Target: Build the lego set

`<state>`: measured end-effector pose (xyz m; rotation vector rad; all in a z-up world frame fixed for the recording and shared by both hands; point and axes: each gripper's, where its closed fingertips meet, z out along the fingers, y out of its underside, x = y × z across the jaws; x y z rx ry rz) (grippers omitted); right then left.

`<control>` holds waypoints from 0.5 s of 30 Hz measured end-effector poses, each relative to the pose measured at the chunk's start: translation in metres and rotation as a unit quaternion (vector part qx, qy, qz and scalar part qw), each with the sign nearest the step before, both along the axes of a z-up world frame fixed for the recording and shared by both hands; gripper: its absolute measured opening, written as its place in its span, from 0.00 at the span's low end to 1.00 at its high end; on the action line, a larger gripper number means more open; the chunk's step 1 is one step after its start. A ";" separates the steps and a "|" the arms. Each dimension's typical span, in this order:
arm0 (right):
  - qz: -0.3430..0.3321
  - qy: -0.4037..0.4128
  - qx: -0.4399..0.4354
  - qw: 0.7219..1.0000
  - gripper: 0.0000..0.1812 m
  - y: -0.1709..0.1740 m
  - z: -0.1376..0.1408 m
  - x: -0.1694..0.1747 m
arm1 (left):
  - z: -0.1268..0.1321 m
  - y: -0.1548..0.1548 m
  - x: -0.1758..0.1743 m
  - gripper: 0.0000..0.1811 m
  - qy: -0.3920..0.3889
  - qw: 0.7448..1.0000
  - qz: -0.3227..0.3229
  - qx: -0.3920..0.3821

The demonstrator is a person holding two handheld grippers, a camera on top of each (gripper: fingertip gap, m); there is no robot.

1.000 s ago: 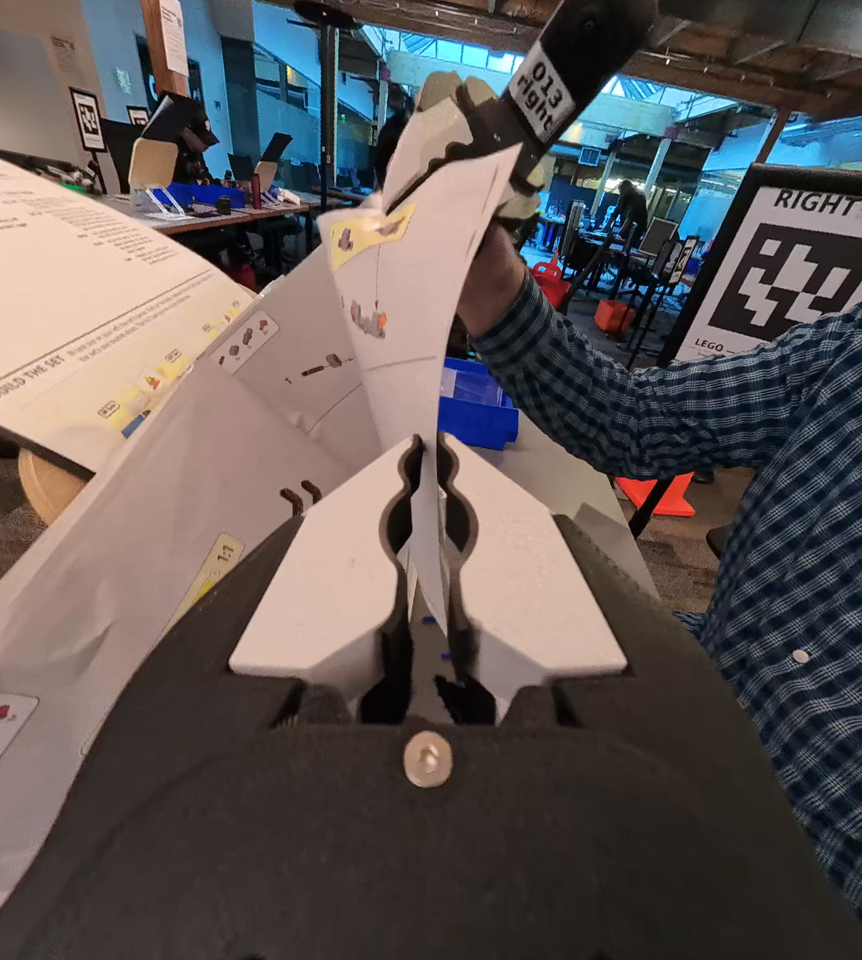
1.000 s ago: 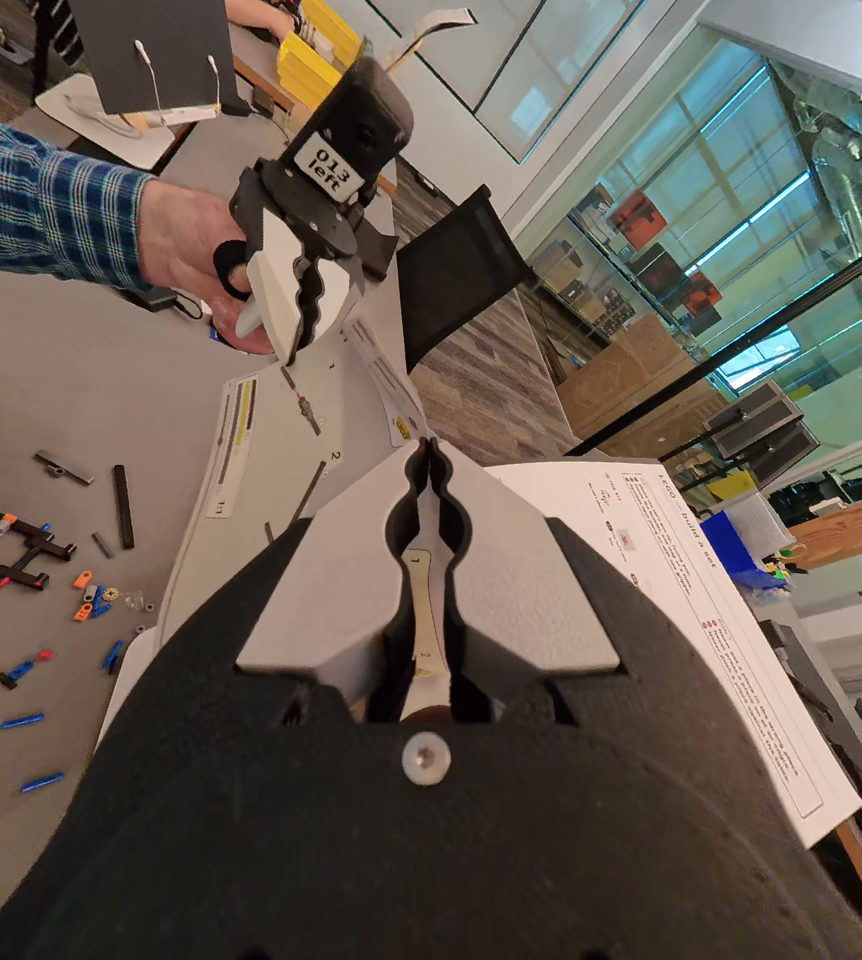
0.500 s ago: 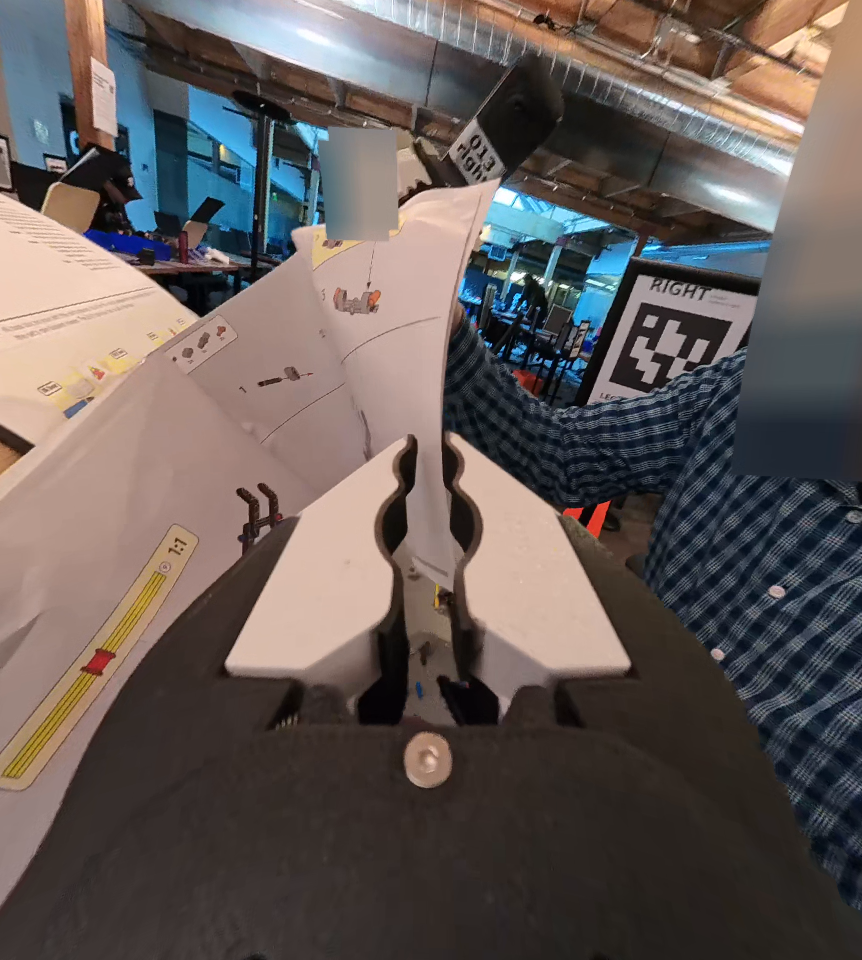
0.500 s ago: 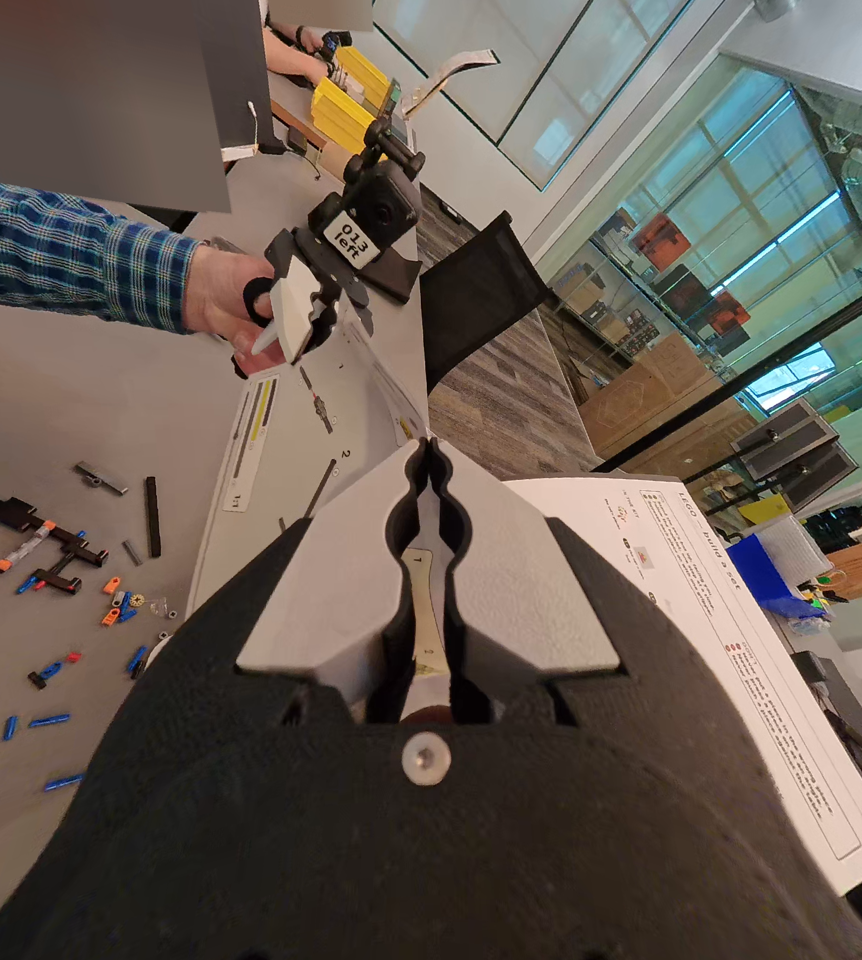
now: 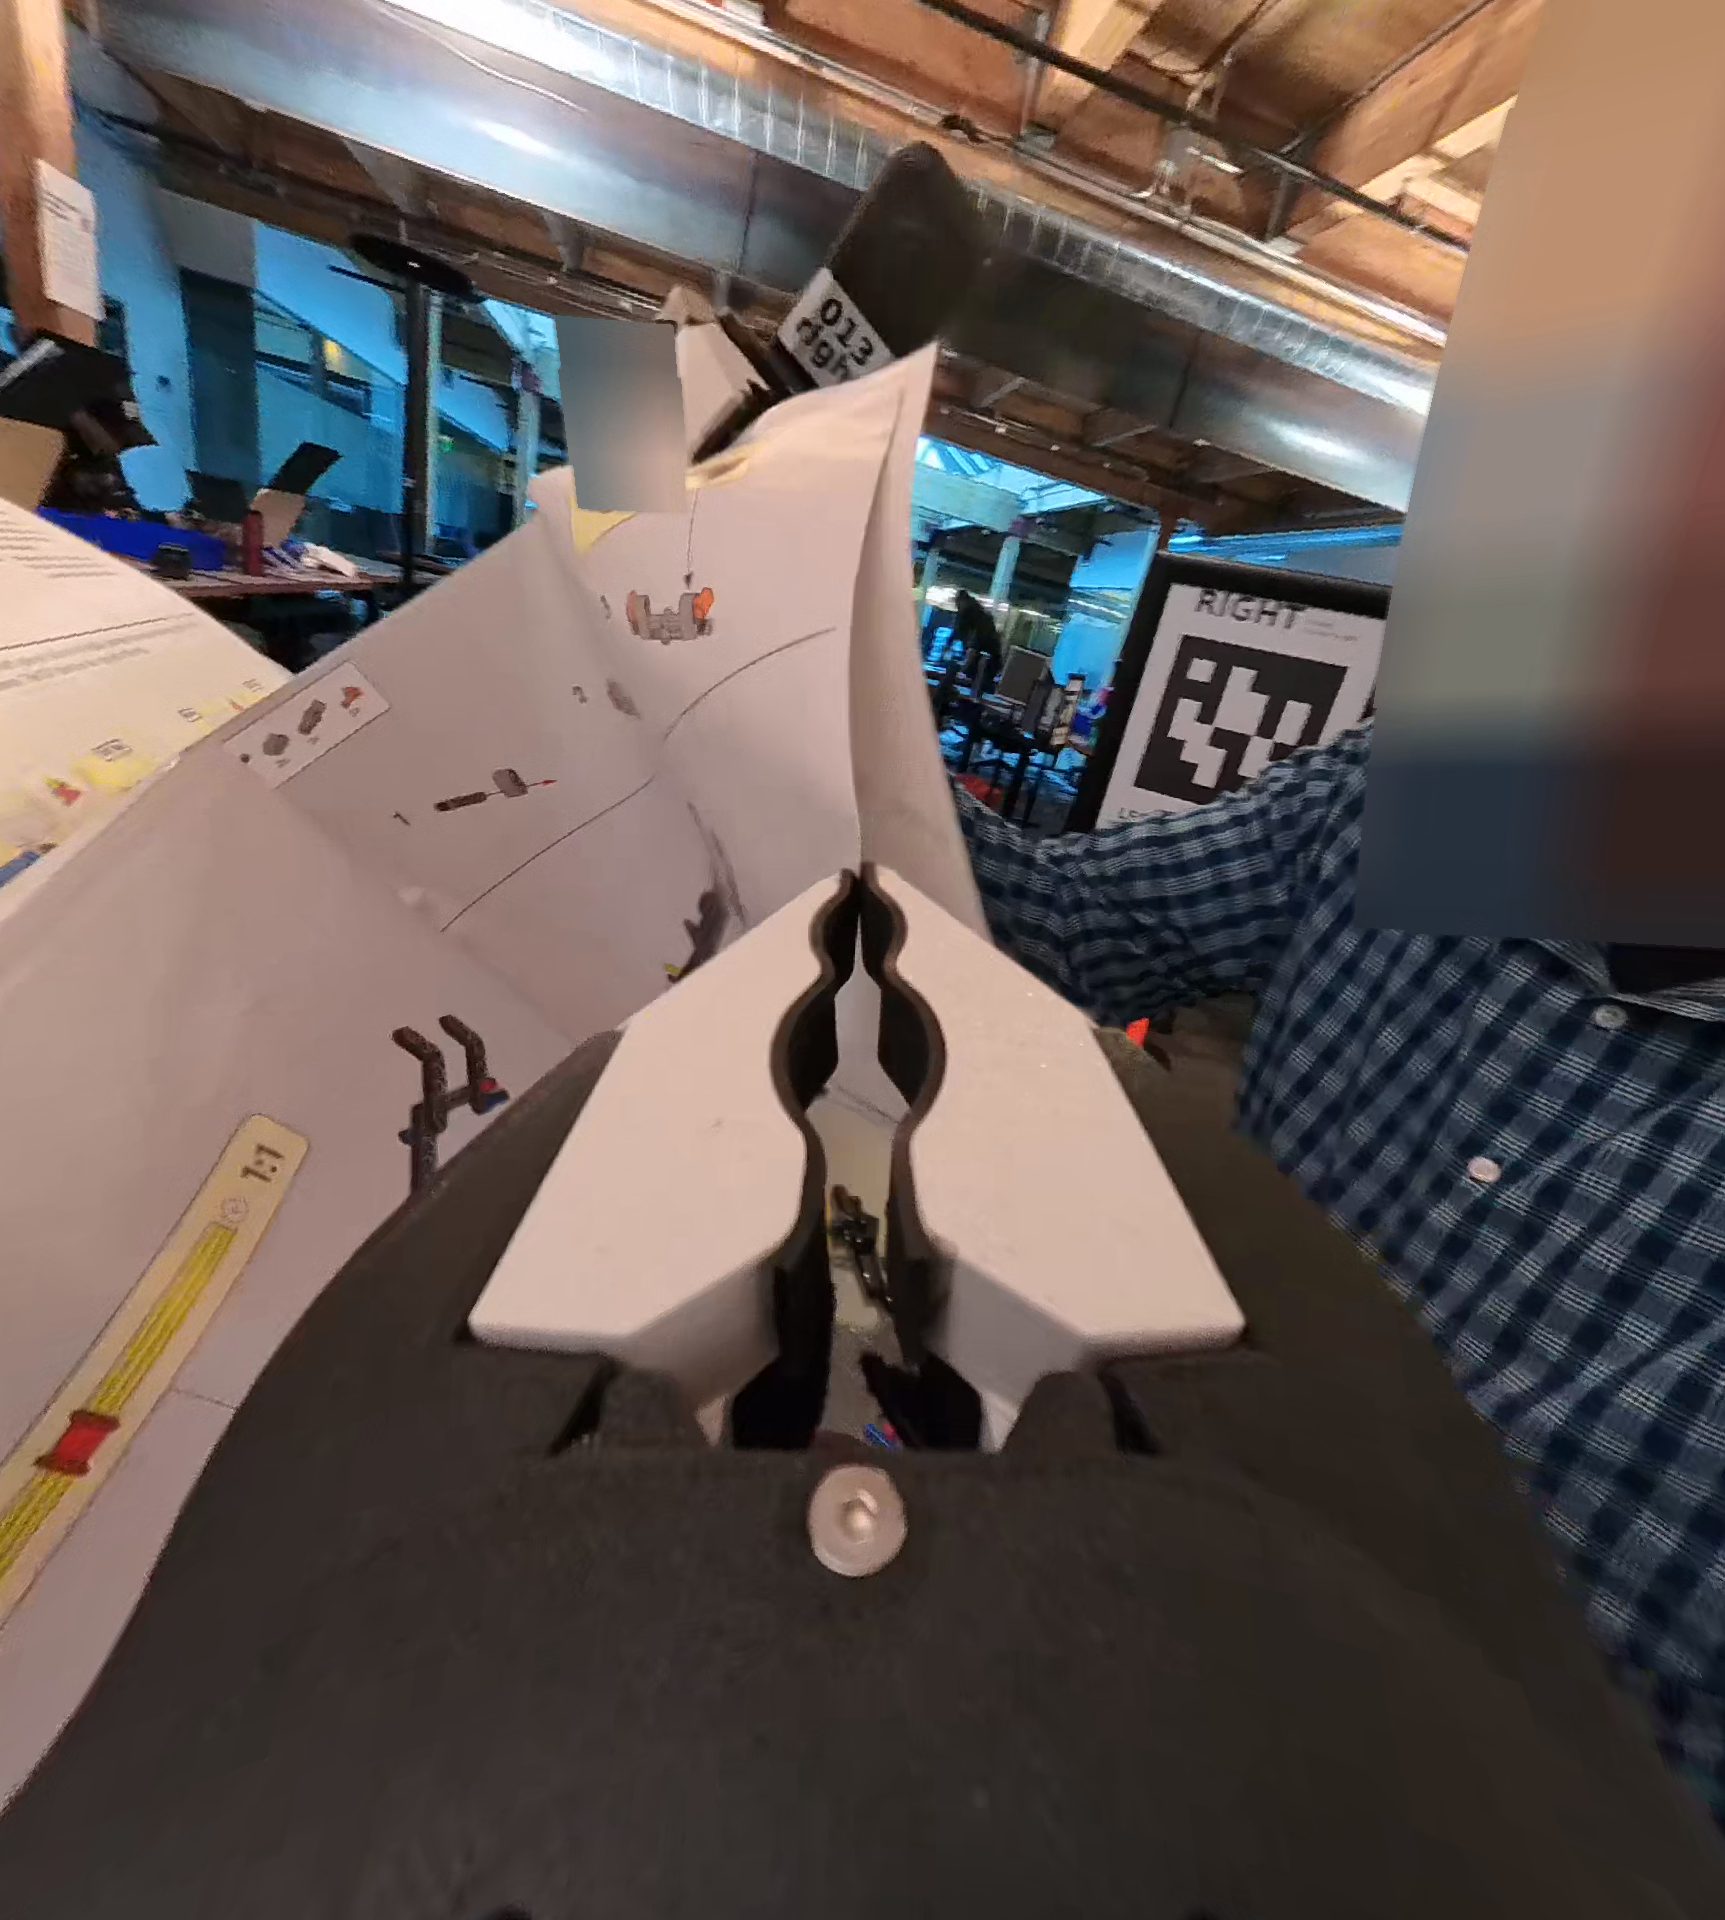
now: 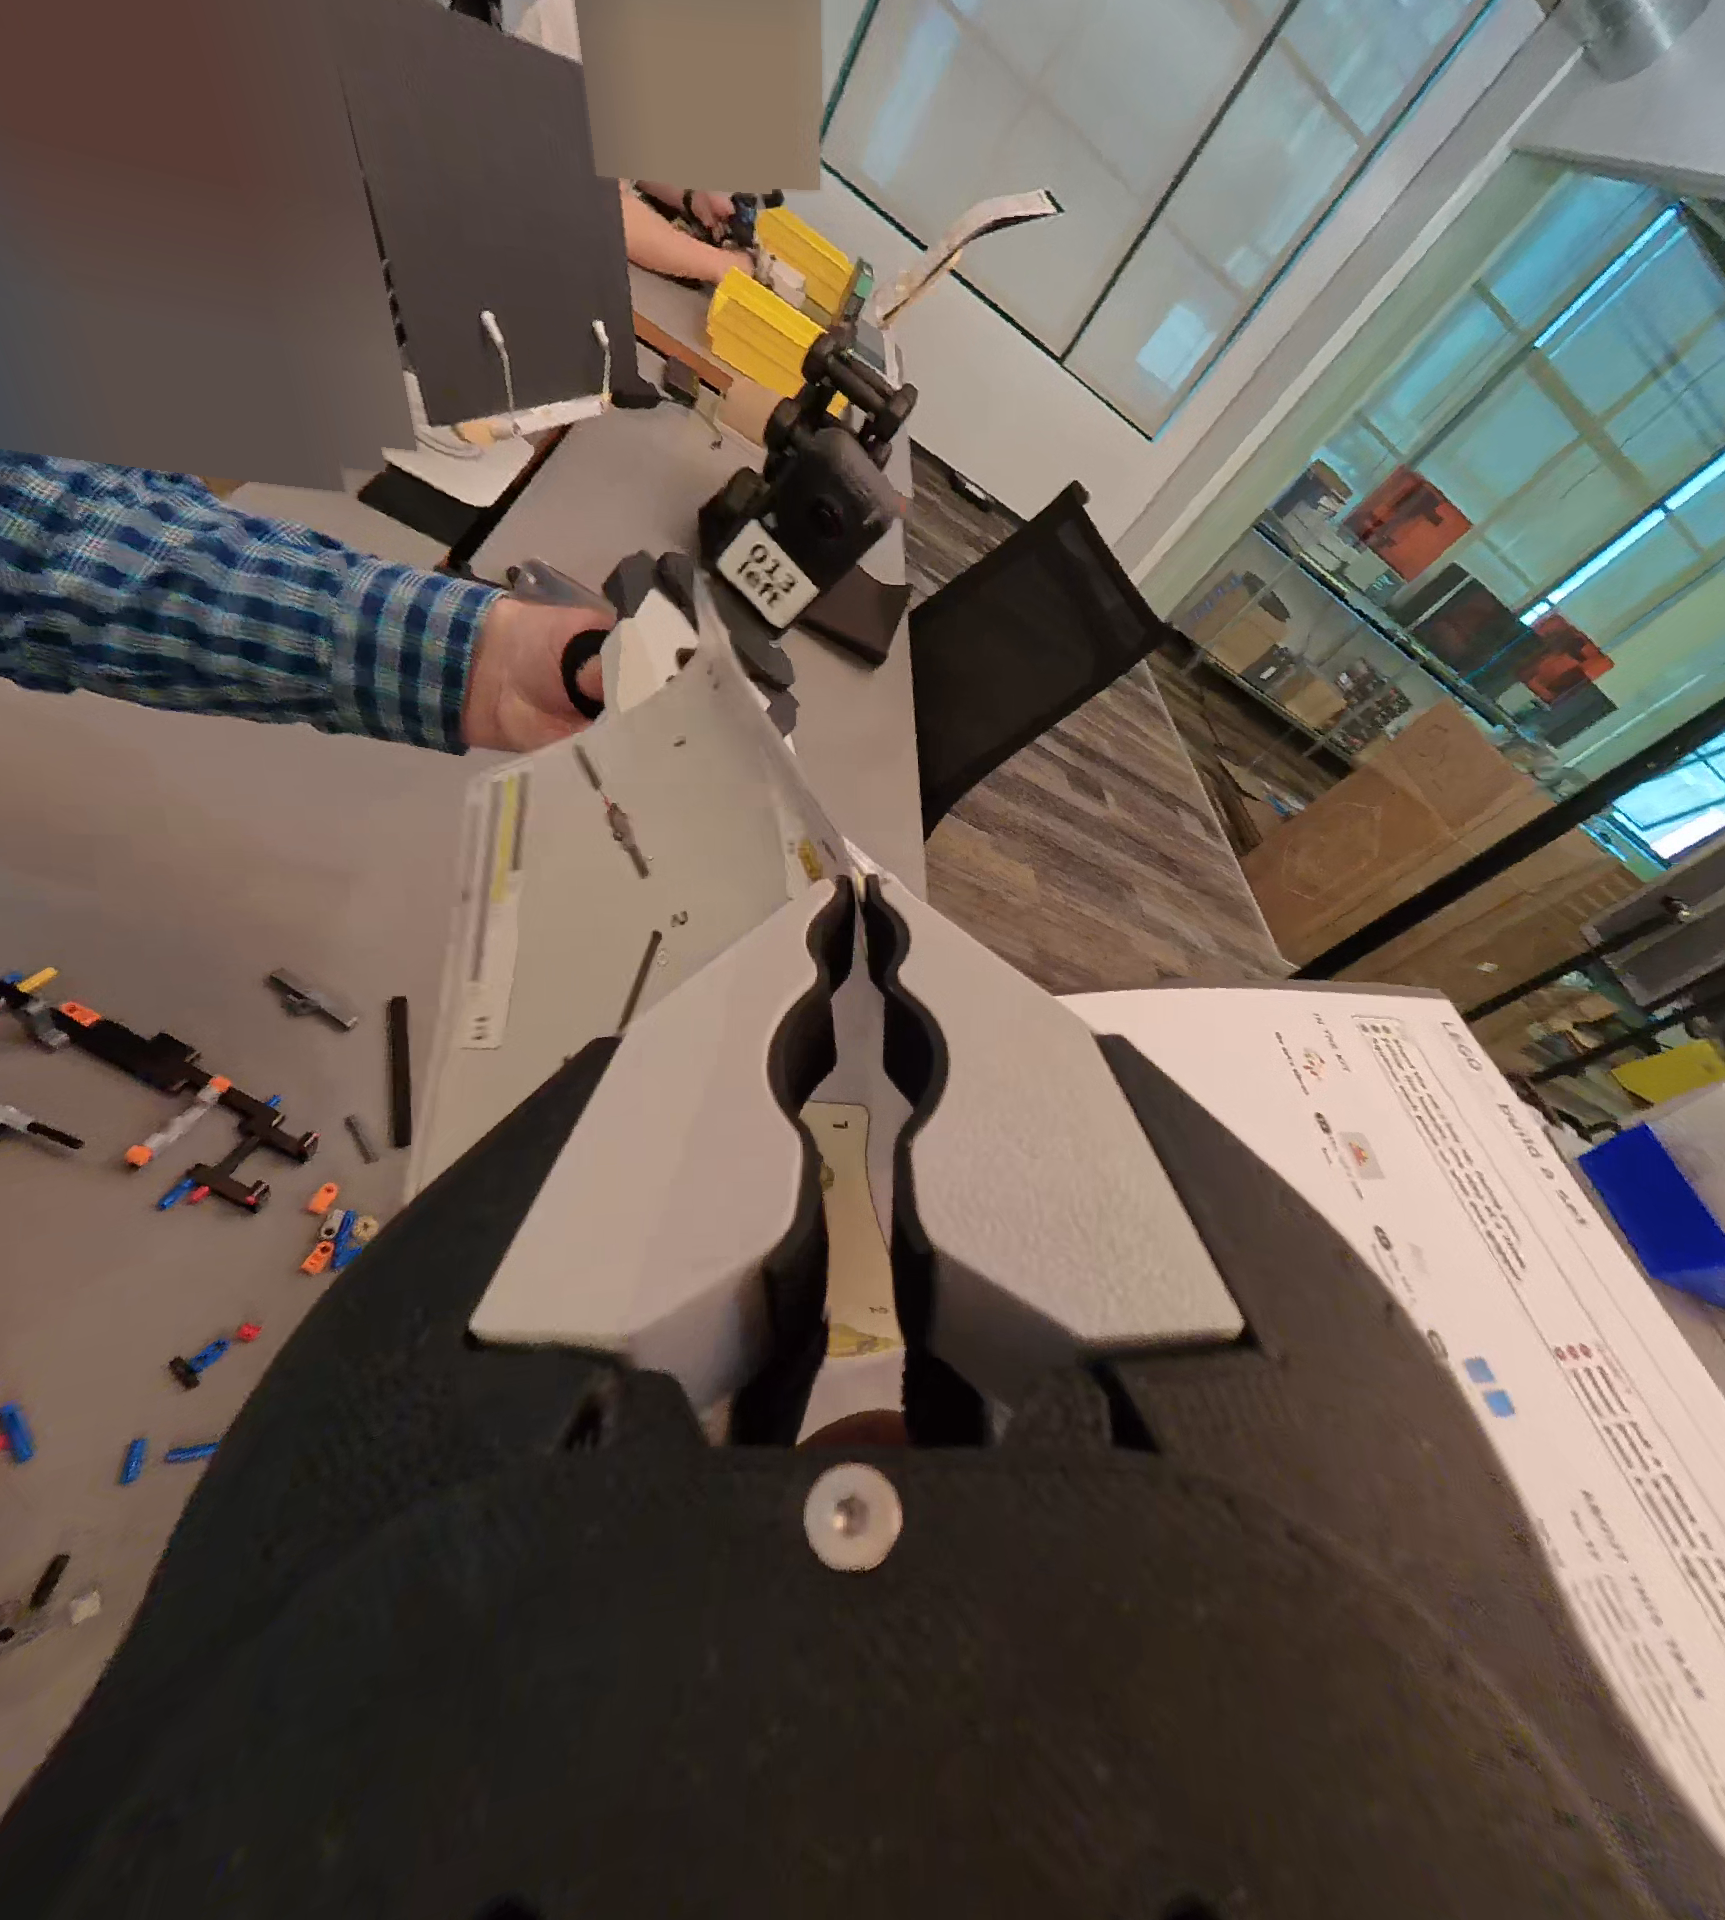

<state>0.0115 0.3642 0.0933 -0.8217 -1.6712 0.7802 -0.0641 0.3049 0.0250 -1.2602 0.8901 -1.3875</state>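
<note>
While both your grippers pinch the instruction sheet, it hangs lifted above the bench

Your left gripper (image 5: 859, 883) has its fingers clenched on one page edge; your right gripper (image 6: 859, 888) grasps the instruction sheet (image 6: 629, 831) at another, and loose lego pieces (image 6: 162, 1101) lie scattered on the bench (image 6: 162, 831) beside it

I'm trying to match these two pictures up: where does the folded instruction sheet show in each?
Left wrist view: the instruction sheet fills the left and centre, rising to the right hand-held gripper at top.
Right wrist view: the instruction sheet runs from centre up to the left hand-held gripper.
Shared landmark: the large white printed board.
</note>
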 end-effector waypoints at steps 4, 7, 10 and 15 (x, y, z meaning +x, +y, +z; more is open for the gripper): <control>-0.062 0.028 -0.009 0.998 0.20 0.009 0.014 0.014 | 0.006 0.002 0.010 0.00 0.000 0.999 0.033 0.006; -0.121 0.034 0.007 0.992 0.30 0.001 0.017 0.033 | 0.007 0.004 0.026 0.00 0.016 0.998 0.057 0.006; -0.164 0.029 0.015 0.986 0.34 -0.026 0.012 0.051 | 0.013 0.008 0.052 0.00 0.019 0.998 0.064 0.010; -0.228 0.003 0.052 0.972 0.30 -0.047 -0.008 0.078 | -0.009 0.044 0.107 0.00 0.067 0.993 0.090 -0.032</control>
